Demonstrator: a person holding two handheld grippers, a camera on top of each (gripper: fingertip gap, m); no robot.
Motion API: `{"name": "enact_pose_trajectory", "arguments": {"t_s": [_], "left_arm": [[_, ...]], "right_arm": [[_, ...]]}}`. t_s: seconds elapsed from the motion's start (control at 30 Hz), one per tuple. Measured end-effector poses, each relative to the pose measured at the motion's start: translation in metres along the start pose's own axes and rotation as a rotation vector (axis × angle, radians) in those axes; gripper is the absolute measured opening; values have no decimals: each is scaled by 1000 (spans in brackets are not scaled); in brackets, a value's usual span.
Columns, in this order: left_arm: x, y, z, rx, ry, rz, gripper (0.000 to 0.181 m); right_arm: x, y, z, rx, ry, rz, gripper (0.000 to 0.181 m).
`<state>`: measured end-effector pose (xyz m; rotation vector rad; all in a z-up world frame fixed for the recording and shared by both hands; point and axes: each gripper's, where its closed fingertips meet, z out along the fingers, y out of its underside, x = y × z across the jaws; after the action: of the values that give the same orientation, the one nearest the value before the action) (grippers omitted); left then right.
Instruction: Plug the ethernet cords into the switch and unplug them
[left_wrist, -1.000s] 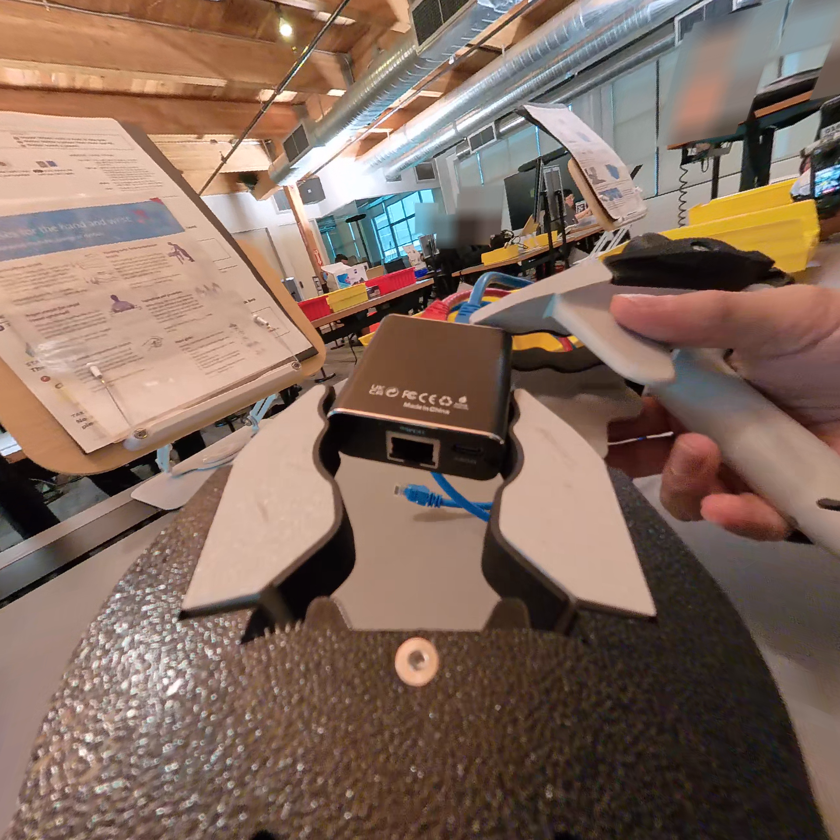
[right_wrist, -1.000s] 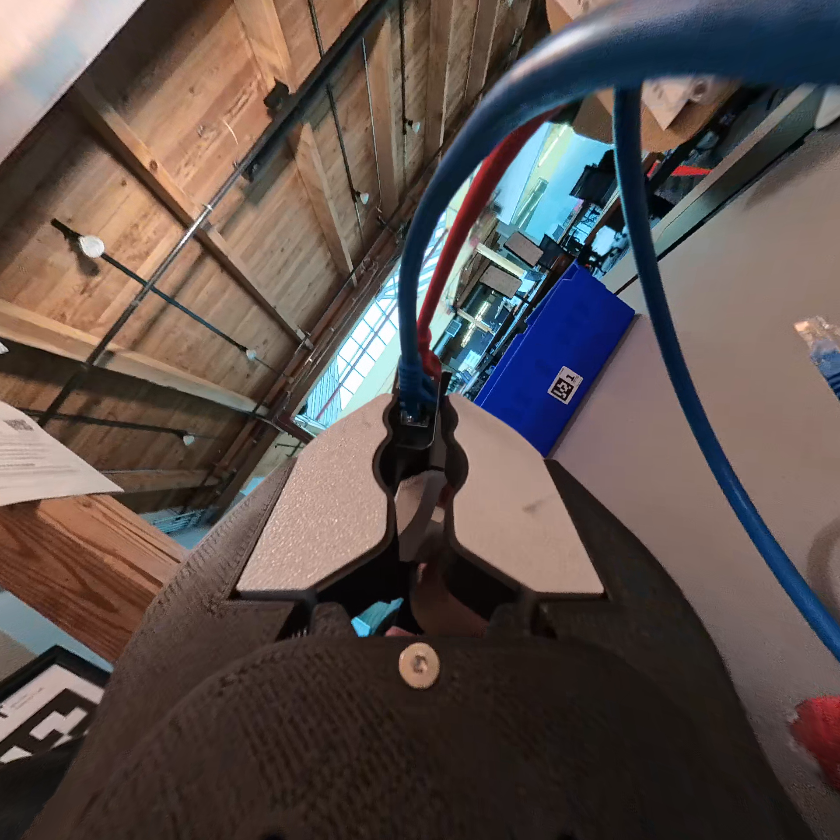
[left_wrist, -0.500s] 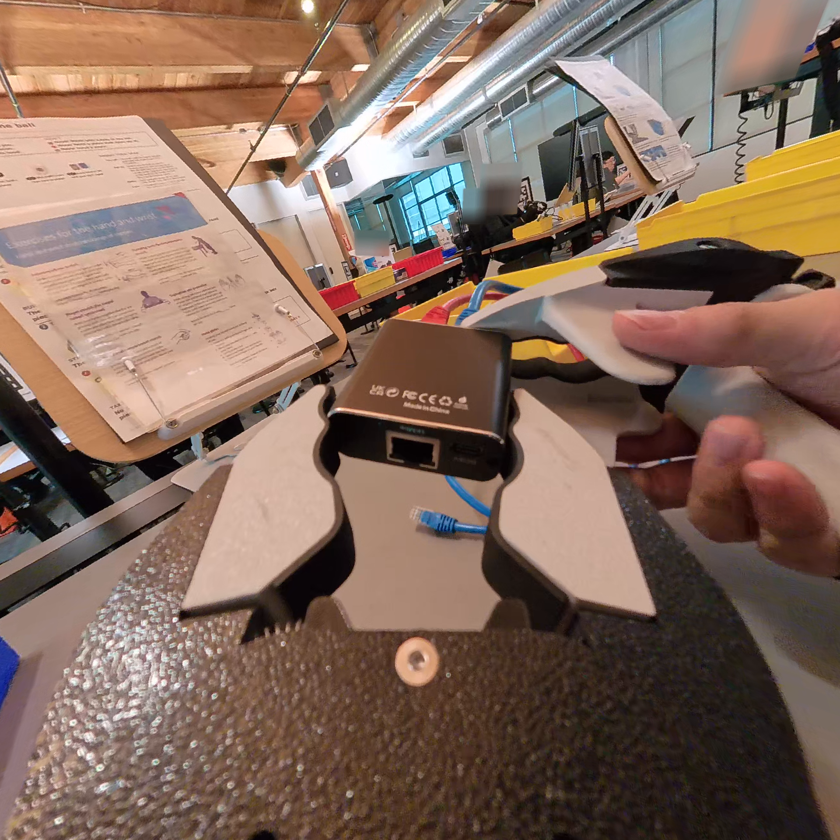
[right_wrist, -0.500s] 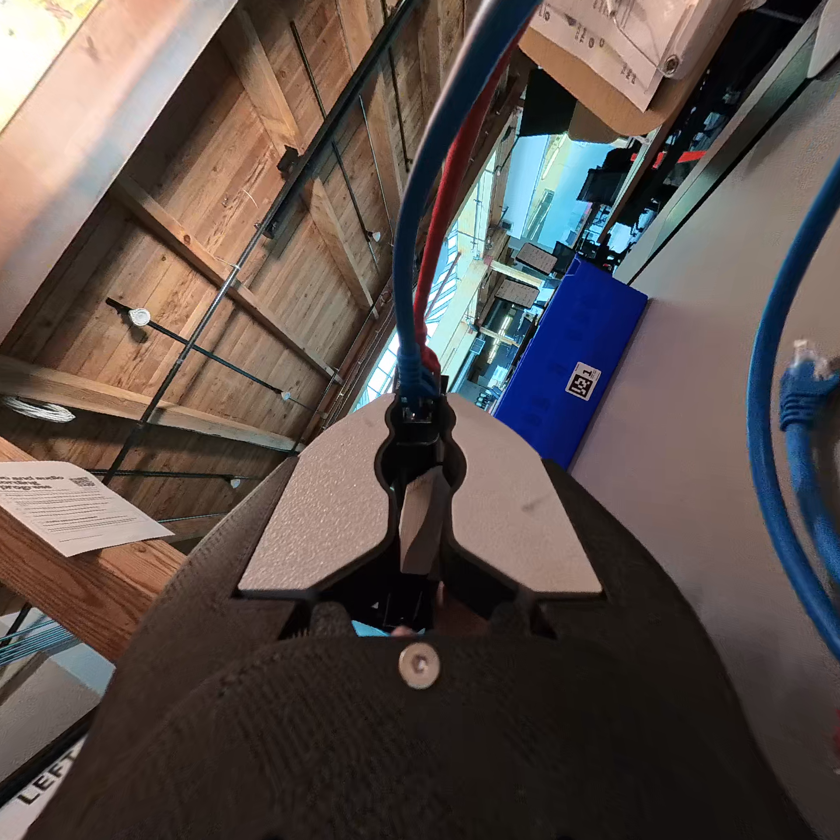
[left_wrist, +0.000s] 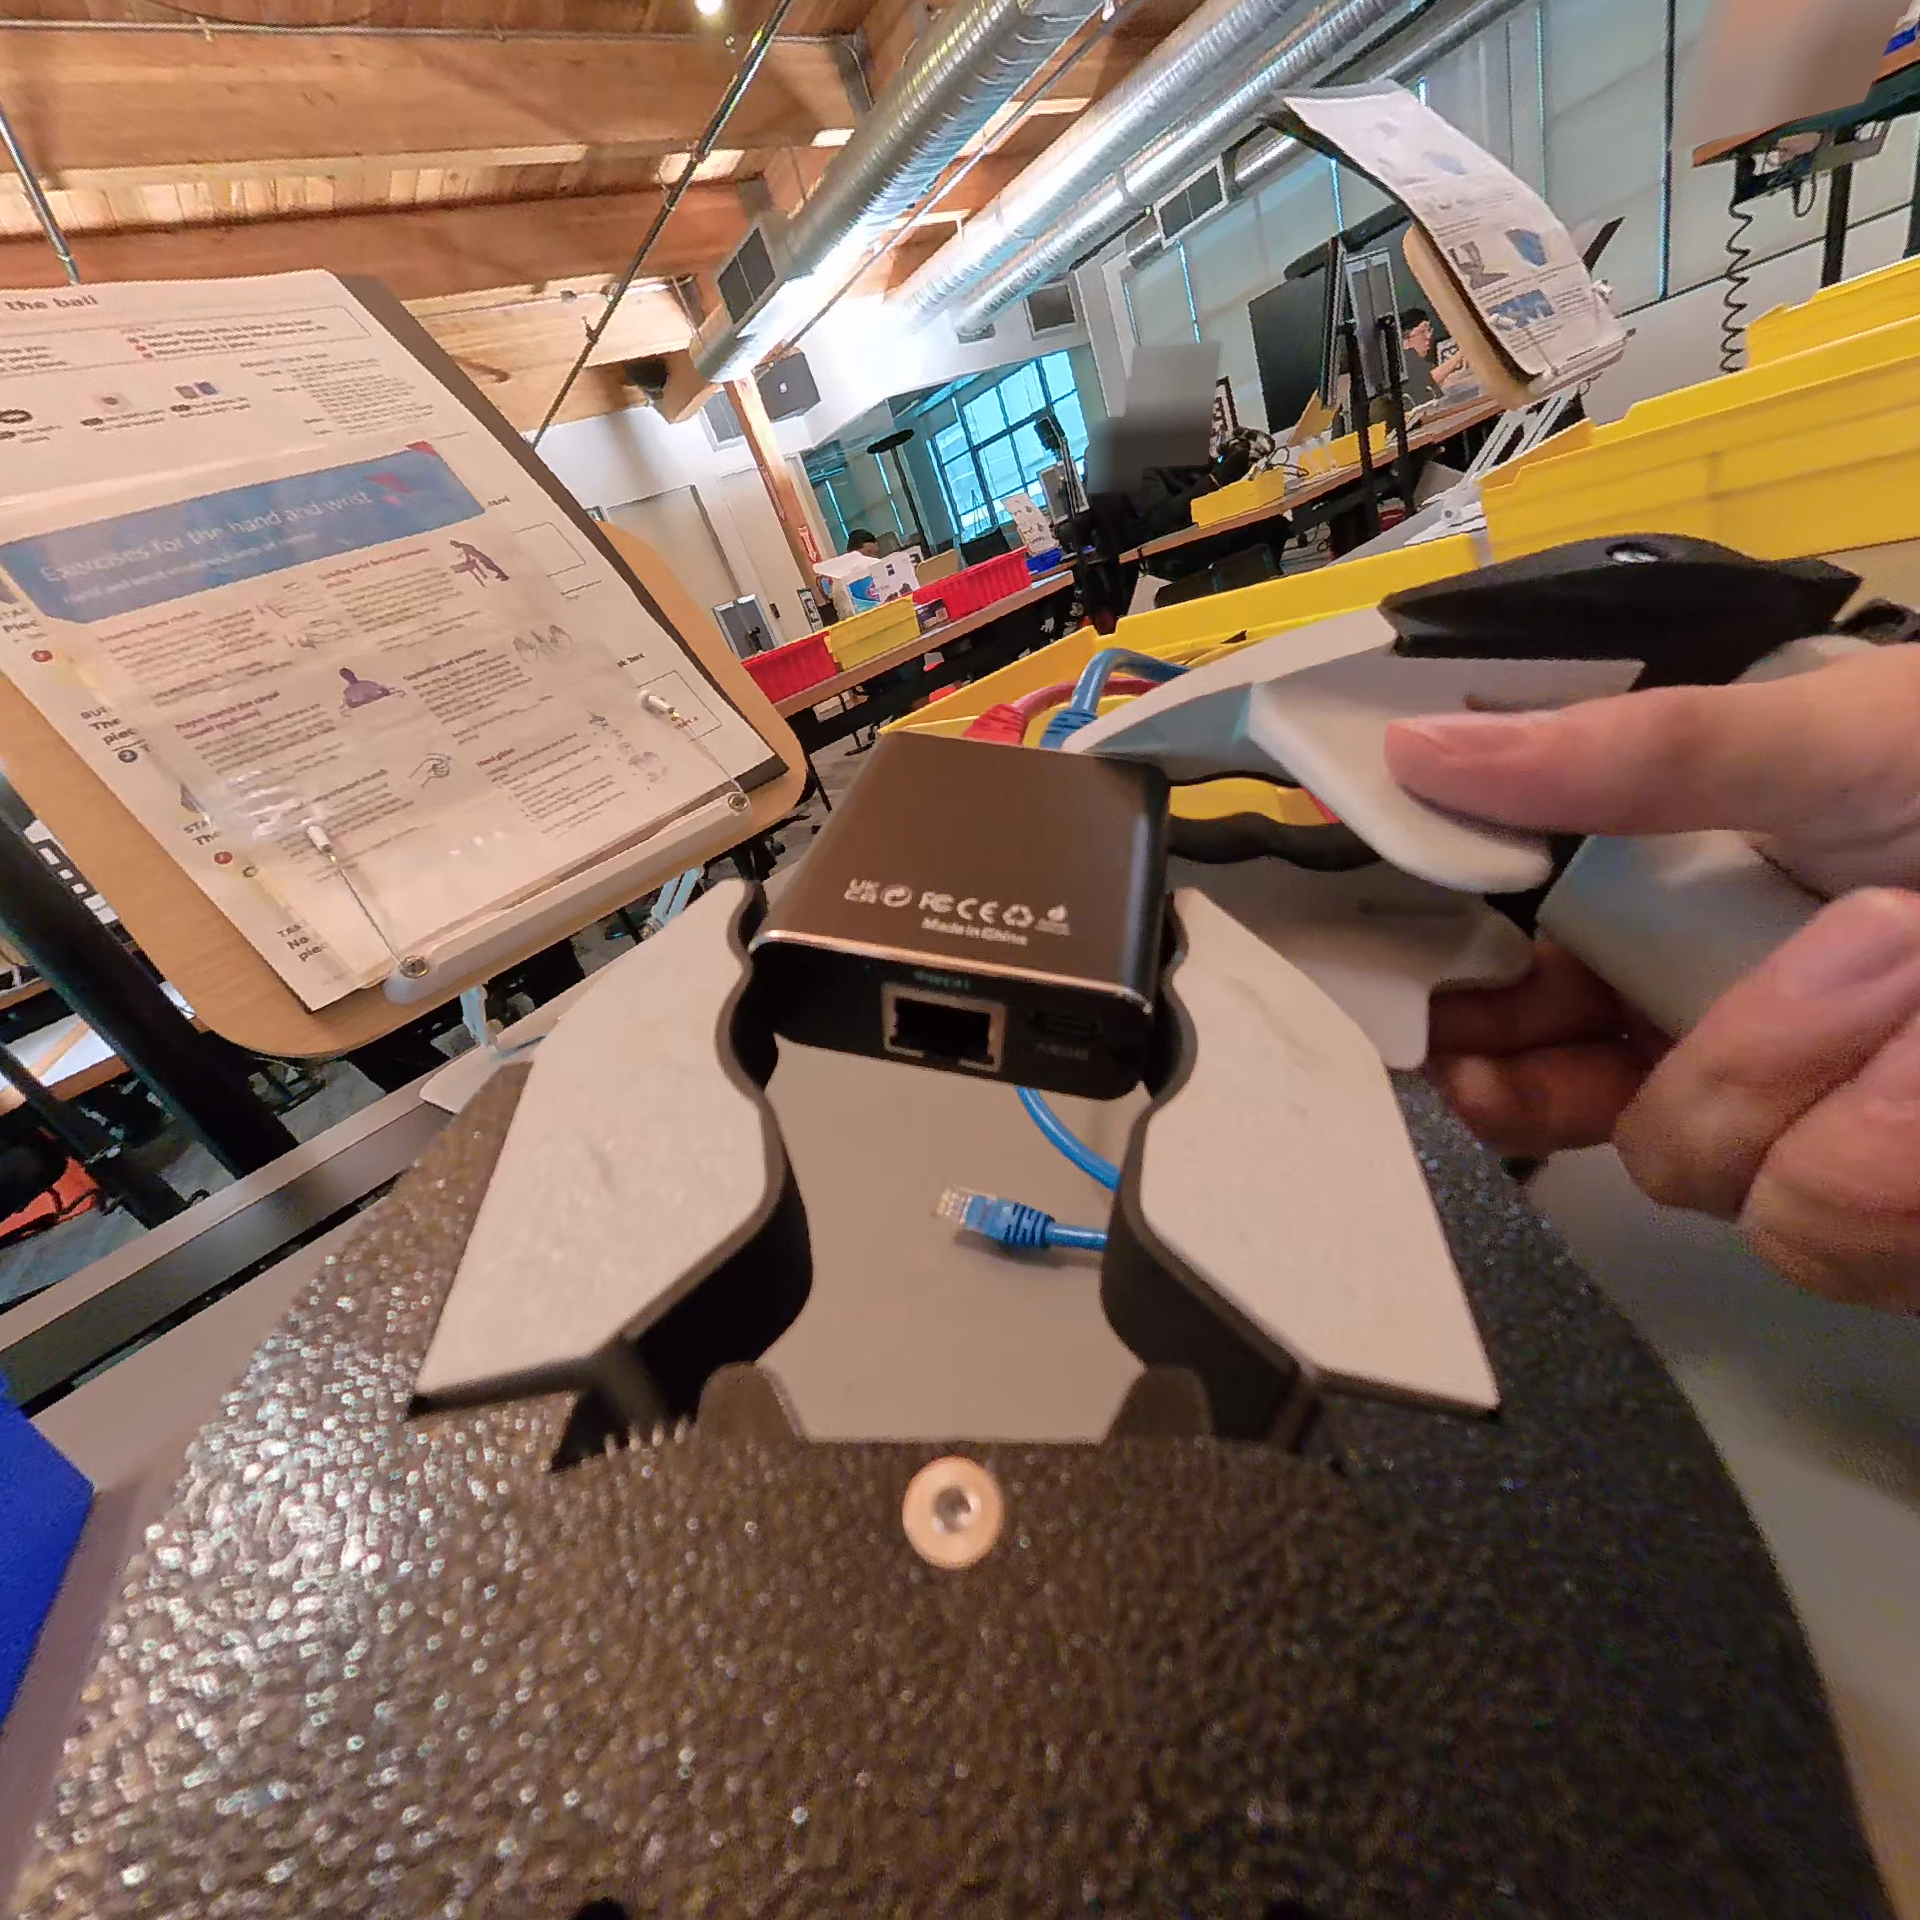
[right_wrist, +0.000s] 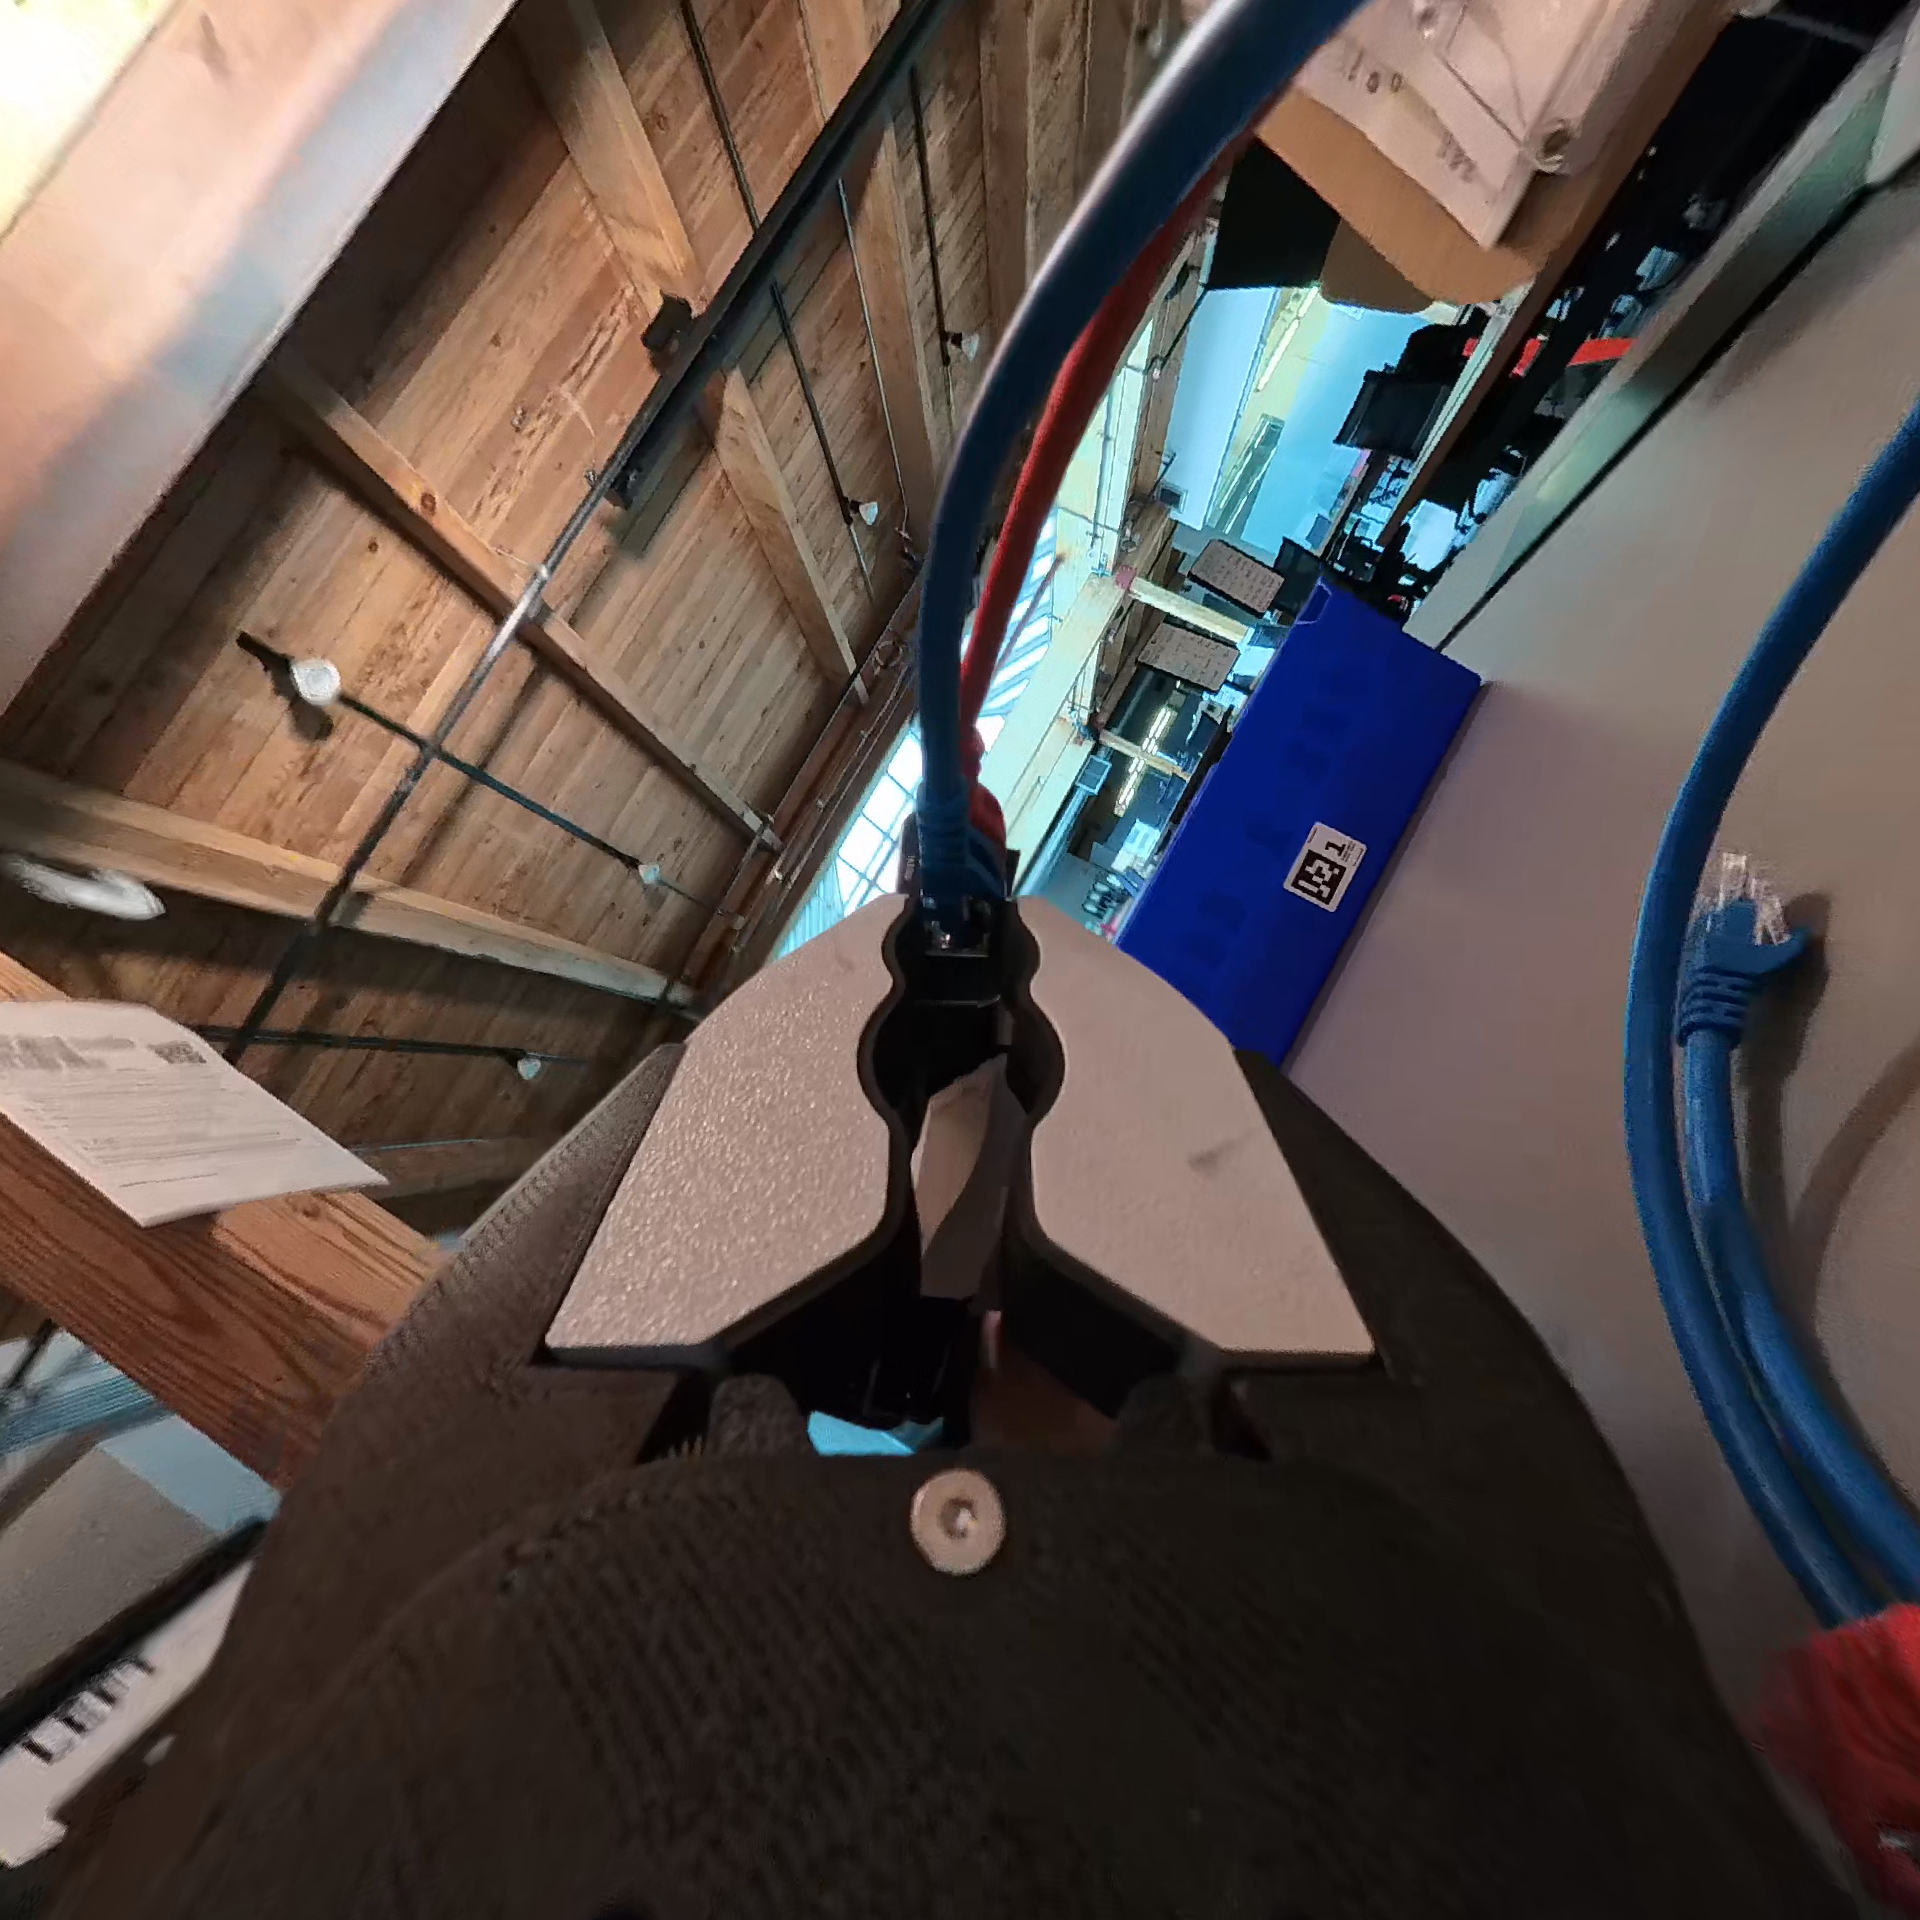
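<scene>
**Q:** Exposed timber joists and silver ducting roof an open workshop; what lies on the grey desk (left_wrist: 935, 1340) below them?

**A:** Left tongs (left_wrist: 961, 1023) closed on the flanks of a small black ethernet switch (left_wrist: 982, 883), held clear of the desk with one empty port facing the camera. A loose blue plug (left_wrist: 997, 1218) lies on the desk beneath it. At the switch's far end sit a blue cord (left_wrist: 1086, 691) and a red cord (left_wrist: 1003, 719).

**Q:** And the other tool?

**A:** Right tongs (right_wrist: 961, 961), nearly closed, appear to pinch a blue connector (right_wrist: 948, 862) seated in a black socket; whether they grip the boot or the switch edge cannot be told. From the left wrist view, a hand (left_wrist: 1704, 914) squeezes that tool's trigger.

**Q:** How is this step done well?

**A:** Probably an unplugging or final seating. Keep the switch braced and motionless; move the plug straight along the port axis, never sideways. For removal, the latch tab must be pressed first, otherwise the pull drags the switch out of the left grasp.

**Q:** Which containers are present?

**A:** Yellow bins (left_wrist: 1704, 488) behind the switch, contents not discernible; a blue bin (right_wrist: 1320, 831) standing on the desk edge, interior hidden; red bins (left_wrist: 800, 665) on distant desks, too small to judge.
</scene>
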<state>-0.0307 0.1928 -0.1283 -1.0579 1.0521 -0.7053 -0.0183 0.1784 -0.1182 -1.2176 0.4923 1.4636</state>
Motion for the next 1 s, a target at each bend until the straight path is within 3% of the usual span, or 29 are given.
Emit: {"name": "enact_pose_trajectory", "arguments": {"t_s": [0.23, 0.57, 0.7, 0.87, 0.93, 1.0], "left_arm": [[1, -1, 0, 18, -10, 53, 69], [-11, -2, 0, -18, -150, 135, 68], [-14, 3, 1, -18, -112, 31, 68], [-19, 5, 1, -38, -156, 92, 68], [-21, 8, 0, -40, -153, 50, 68], [-29, 12, -2, -53, -179, -37, 68]], "right_arm": [[-4, 1, -2, -50, -78, -164, 12], [-1, -1, 11, -46, -118, -121, 11], [0, -2, 15, -53, -100, -135, 8], [0, -4, 18, -45, -115, -131, 7], [-3, -22, 14, 36, -125, -107, 11], [3, -30, 12, -15, -30, -251, 10]]}}
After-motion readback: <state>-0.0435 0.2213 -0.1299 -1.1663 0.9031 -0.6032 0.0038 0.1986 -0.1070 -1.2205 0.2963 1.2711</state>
